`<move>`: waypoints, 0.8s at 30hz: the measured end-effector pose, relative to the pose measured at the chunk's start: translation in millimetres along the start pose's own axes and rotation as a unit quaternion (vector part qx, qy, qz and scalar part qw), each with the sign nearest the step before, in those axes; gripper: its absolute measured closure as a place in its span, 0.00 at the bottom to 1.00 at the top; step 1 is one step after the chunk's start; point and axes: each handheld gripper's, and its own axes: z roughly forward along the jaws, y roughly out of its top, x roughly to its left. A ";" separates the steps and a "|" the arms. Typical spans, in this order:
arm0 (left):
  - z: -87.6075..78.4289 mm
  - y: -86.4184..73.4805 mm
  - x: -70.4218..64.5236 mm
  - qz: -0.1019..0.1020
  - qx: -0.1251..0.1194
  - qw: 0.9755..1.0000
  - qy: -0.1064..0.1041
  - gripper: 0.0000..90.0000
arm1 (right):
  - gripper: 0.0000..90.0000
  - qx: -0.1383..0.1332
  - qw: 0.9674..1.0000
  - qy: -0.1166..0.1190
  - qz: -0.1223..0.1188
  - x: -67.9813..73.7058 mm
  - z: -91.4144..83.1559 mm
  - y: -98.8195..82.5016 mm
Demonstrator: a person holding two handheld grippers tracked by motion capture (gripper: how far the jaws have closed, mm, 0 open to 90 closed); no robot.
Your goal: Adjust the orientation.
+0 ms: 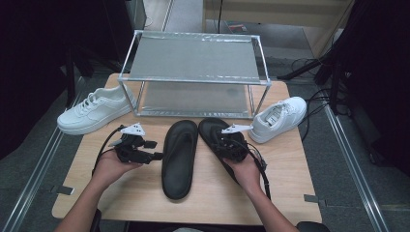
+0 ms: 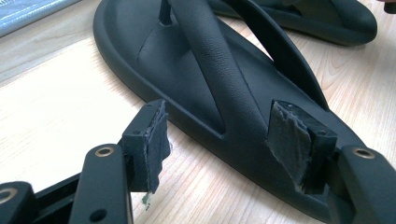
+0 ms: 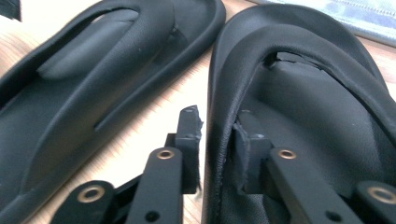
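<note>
A: Where are the two black sandals?

B: Side by side on the table (image 1: 106, 193), in front of the metal rack (image 1: 193, 72). The left sandal (image 1: 179, 157) lies flat near the table's middle, toe toward the rack. The right sandal (image 1: 217, 137) lies just beside it, its heel hidden under the person's right hand.

A: What is the left gripper (image 1: 153, 156) doing?

B: It is held level at the left sandal's outer edge. In the left gripper view its jaws stand wide apart, one pad (image 2: 156, 140) over the bare wood, the other over the footbed next to the strap (image 2: 219, 70). The sandal's rim lies between them, but neither pad presses on it, so the gripper is released.

A: And the right gripper (image 1: 231, 145)?

B: It sits over the right sandal. In the right gripper view the jaws straddle that sandal's side wall (image 3: 217, 140): one pad outside over the wood, the other inside against the wall under the strap. The outer pad stands slightly off the wall, so the grip looks loose, not clenched.

A: Anything else on the table?

B: A white sneaker (image 1: 94, 110) left of the rack and another sneaker (image 1: 280, 117) to its right, both well apart from the grippers.
</note>
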 end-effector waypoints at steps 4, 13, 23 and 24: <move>1.4 0.3 1.4 0.002 0.003 1.000 -0.001 0.45 | 0.78 -0.004 1.000 0.006 0.003 -1.4 -3.5 0.5; 3.9 1.9 2.8 0.001 0.015 1.000 -0.009 0.74 | 0.82 -0.033 0.999 0.031 -0.003 -7.8 -31.6 -0.1; 13.2 4.9 10.6 -0.003 0.025 1.000 0.001 1.00 | 1.00 -0.010 0.999 0.024 -0.018 -19.1 -34.3 -5.1; 14.6 4.7 11.4 -0.002 0.028 1.000 0.002 1.00 | 1.00 -0.006 1.000 0.023 -0.020 -18.9 -32.3 -5.3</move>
